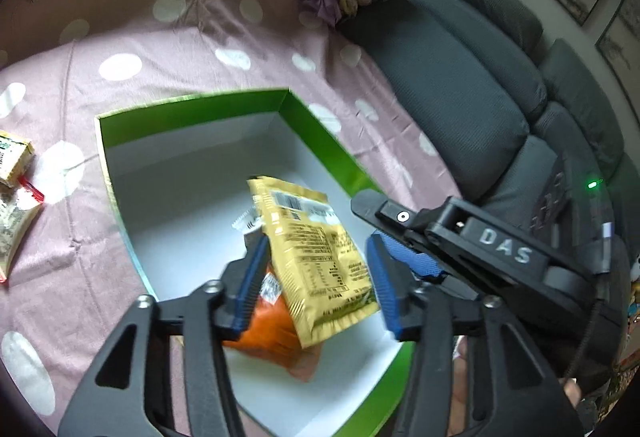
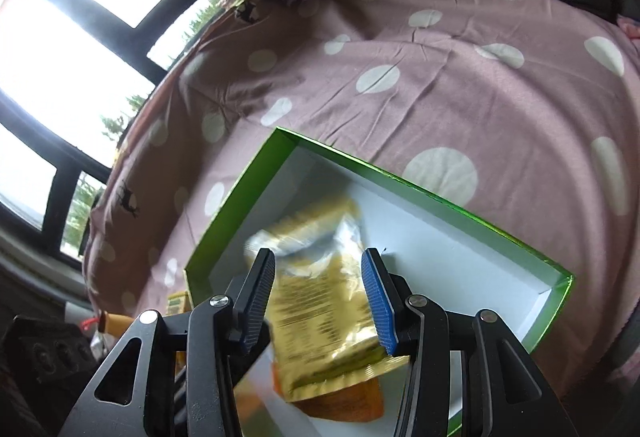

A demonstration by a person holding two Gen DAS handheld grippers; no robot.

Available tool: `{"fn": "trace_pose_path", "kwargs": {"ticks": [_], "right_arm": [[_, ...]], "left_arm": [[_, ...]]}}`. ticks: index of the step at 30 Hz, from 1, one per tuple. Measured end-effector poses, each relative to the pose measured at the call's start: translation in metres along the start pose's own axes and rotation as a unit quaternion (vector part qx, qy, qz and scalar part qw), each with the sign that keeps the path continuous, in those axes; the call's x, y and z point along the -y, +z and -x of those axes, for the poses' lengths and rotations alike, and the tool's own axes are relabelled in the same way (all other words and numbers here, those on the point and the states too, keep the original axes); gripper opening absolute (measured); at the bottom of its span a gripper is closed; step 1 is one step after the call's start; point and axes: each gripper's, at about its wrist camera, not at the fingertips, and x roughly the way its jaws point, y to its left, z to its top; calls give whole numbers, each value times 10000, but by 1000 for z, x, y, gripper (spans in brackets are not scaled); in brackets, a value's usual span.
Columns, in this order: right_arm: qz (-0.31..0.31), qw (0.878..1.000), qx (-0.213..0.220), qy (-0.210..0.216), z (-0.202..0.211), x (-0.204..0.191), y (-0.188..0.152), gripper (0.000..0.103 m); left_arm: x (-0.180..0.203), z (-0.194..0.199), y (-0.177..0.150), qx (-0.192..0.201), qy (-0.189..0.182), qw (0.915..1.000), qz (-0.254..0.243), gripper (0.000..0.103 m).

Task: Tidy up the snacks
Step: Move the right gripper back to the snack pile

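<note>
Left wrist view: the left gripper (image 1: 316, 277) fills the bottom of the frame, its blue fingers (image 1: 250, 283) spread apart. A gold snack packet (image 1: 316, 257) lies between them with a visible gap on the right side, so it is not pinched. The packet rests over an orange packet (image 1: 272, 337) inside a green box (image 1: 316, 129) with a white floor, at frame centre. The box sits on a pink polka-dot sheet (image 1: 180, 37). More snack packs (image 1: 12, 161) lie at the left edge. The right gripper (image 1: 460, 237) enters from the right, above the box's rim. A grey sofa (image 1: 460, 85) fills the upper right.

Right wrist view: the right gripper (image 2: 320, 301) at the bottom has its fingers (image 2: 378, 301) apart, with the blurred gold packet between them; whether they press on it I cannot tell. The orange packet shows beneath it, in the box's lower part.
</note>
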Motion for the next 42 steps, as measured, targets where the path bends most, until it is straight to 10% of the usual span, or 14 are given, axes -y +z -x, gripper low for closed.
{"fn": "trace_pose_path", "kwargs": {"ticks": [12, 21, 42], "right_arm": [[748, 9968, 234, 138, 12, -46, -13, 64], [1295, 9899, 210, 545, 12, -89, -35, 83], [2748, 9588, 380, 617, -11, -176, -101, 92]], "left_arm": [[-50, 94, -18, 739, 1100, 9895, 576, 83], [-128, 180, -67, 1537, 2455, 9405, 1779, 85], [-206, 248, -107, 2001, 2468, 9007, 2962, 102]]}}
